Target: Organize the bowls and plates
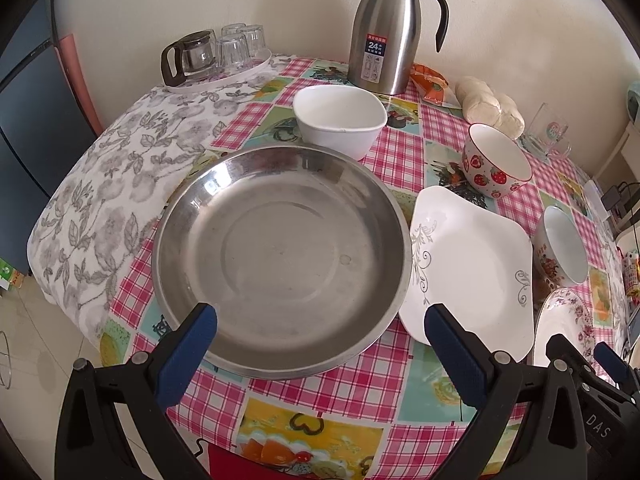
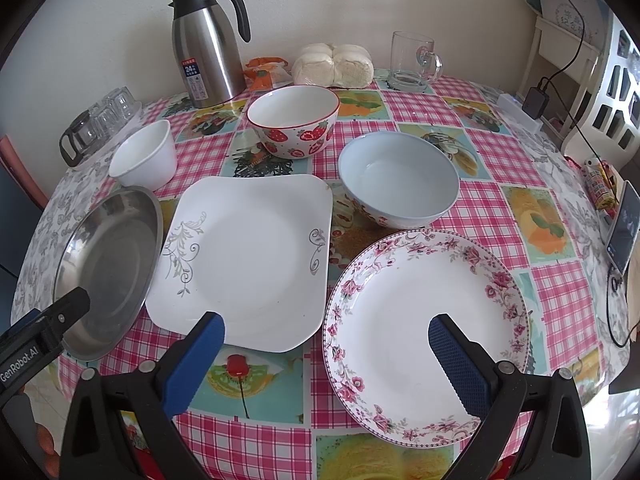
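A steel plate (image 1: 280,256) lies on the checked table, with my left gripper (image 1: 320,316) open over its near rim and holding nothing. To its right lies a square white plate (image 2: 248,256), then a round floral plate (image 2: 424,328). My right gripper (image 2: 326,326) is open above the gap between those two plates, empty. Behind them stand a white square bowl (image 2: 144,158), a strawberry bowl (image 2: 294,120) and a pale blue bowl (image 2: 400,180). The left gripper also shows at the left edge of the right wrist view, over the steel plate (image 2: 108,264).
A steel thermos jug (image 2: 206,60), a bag of buns (image 2: 332,65) and a glass mug (image 2: 412,62) stand along the wall. A tray with a glass teapot and cups (image 1: 216,56) sits at the back left. A phone (image 2: 622,228) and cables lie at the right table edge.
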### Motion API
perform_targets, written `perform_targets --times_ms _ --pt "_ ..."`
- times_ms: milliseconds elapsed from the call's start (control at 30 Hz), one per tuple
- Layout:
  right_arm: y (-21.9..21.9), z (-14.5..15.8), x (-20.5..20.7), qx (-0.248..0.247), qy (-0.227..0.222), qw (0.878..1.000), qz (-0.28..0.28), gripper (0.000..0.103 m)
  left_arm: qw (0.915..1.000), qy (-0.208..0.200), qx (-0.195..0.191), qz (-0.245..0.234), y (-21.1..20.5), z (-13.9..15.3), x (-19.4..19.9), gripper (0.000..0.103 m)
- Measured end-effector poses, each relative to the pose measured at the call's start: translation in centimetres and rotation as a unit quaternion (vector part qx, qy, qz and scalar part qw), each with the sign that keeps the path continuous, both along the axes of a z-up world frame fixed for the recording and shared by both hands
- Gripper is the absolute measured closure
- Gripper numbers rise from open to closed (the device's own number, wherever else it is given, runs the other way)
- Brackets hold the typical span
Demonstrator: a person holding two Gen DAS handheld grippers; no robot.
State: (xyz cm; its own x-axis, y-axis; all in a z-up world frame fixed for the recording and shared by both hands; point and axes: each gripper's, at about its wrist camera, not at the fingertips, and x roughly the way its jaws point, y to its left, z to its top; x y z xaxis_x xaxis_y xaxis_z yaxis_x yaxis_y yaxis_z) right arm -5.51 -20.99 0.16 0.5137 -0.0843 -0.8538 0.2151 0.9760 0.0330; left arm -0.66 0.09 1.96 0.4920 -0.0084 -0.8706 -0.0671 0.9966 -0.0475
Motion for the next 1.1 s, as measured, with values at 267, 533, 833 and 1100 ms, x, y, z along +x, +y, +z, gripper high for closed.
perform_targets --times_ms 267,533,833,1100 --pt "0.3 0.5 -0.2 0.001 -0.006 1.0 0.001 0.0 0.9999 0.001 -0.007 0.01 0.7 0.0 0.0 0.0" --pt "1.1 0.3 0.1 -0.007 0.0 1.0 0.003 0.0 0.9997 0.011 -0.008 0.02 1.4 -0.5 0.1 0.0" --pt "2.0 0.1 0.8 0.0 0.001 1.0 -0.002 0.0 0.9994 0.014 -0.009 0.031 2.6 -0.8 0.2 0.0" --pt "5.1 -0.9 2.2 0.019 0.0 1.0 0.02 0.0 0.9927 0.028 -0.034 0.112 7.0 -1.9 0.7 0.0"
